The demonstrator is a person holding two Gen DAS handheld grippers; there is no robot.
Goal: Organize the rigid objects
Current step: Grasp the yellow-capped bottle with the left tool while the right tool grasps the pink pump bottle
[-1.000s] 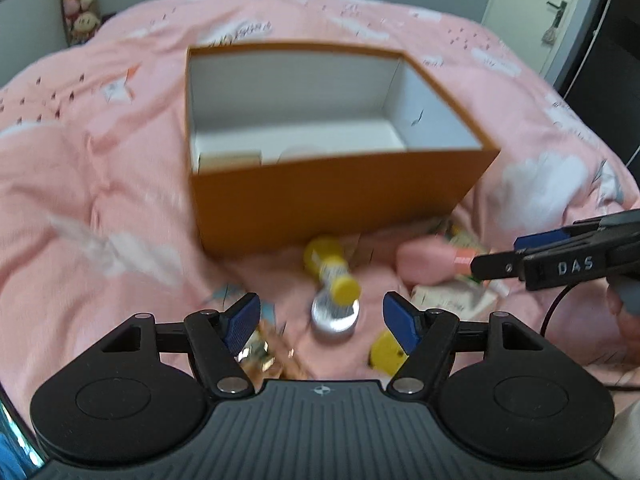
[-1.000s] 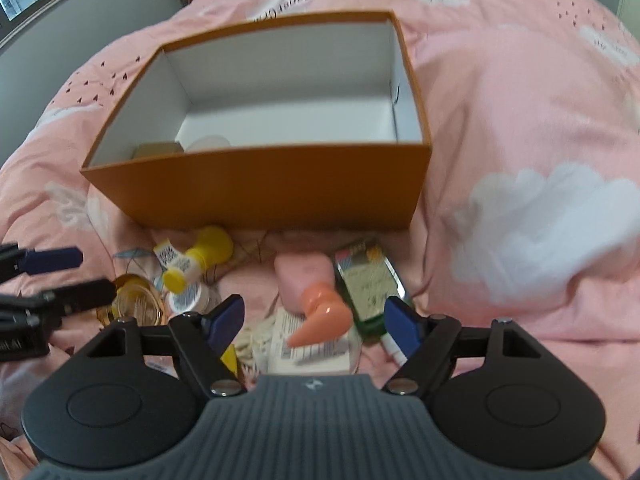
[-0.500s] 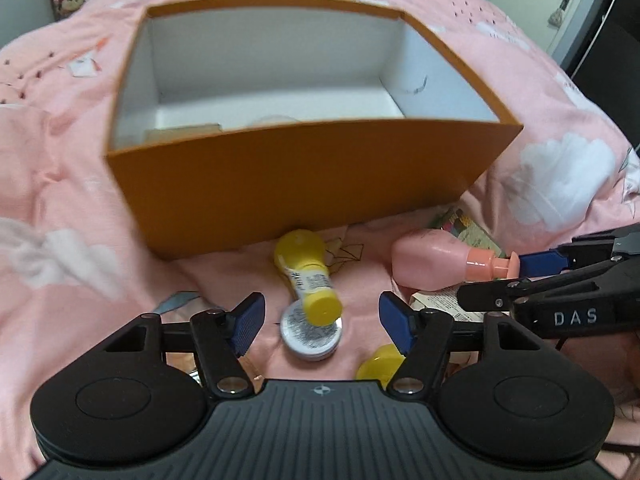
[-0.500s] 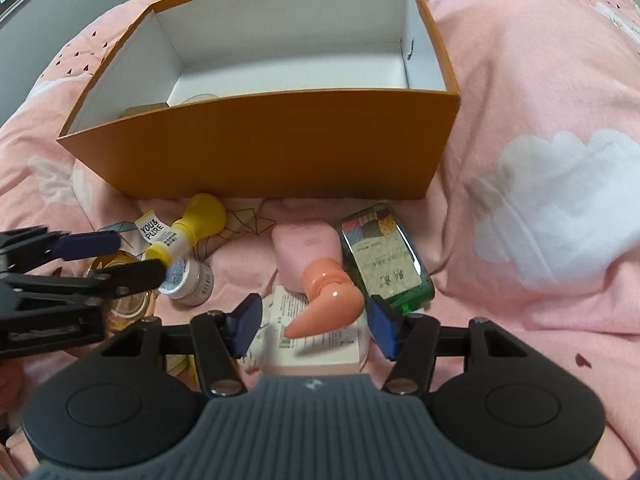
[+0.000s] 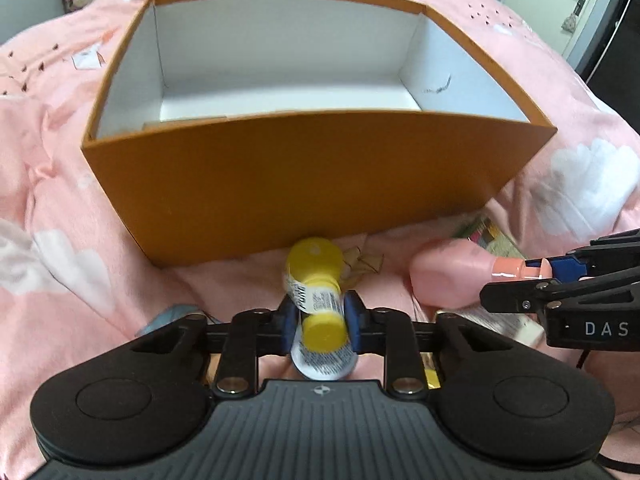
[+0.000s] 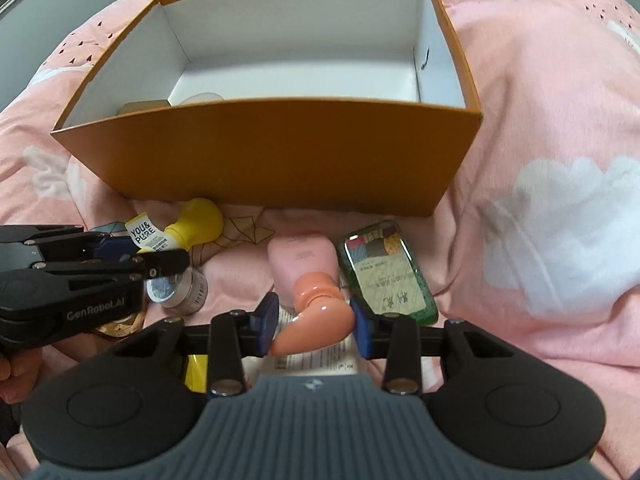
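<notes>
**Clerk:** Largest item?

**Me:** Bed, under a pink duvet (image 6: 540, 128) printed with white clouds. Everything listed sits on it.

**Clerk:** Next.

**Me:** Orange cardboard box (image 5: 304, 184), lidless, white inside. Two pale things lie low in its near left corner, too hidden behind the front wall to name.

**Clerk:** Loose goods?

**Me:** All just in front of the box. Green flat bottle (image 6: 384, 272) with a patchwork label, lying on its back beside the pink bottle (image 6: 300, 260). The pink bottle lies on its side, its peach pump head pointing at me. Under the pump head lies a white printed packet (image 6: 312, 360).

**Clerk:** And your claws?

**Me:** My right claw (image 6: 314, 326) brackets that pump head, blue pads close on either side; I cannot tell whether they actually press it. My left claw (image 5: 318, 320) is clamped on the yellow bottle (image 5: 316, 276), gripping its labelled neck, yellow cap toward me, rounded base toward the box.

**Clerk:** Smaller entries?

**Me:** Small silver-lidded jar (image 6: 178, 286), directly beneath the left claw's fingers. A gold-coloured round object (image 6: 120, 326) beside it, mostly covered.
</notes>
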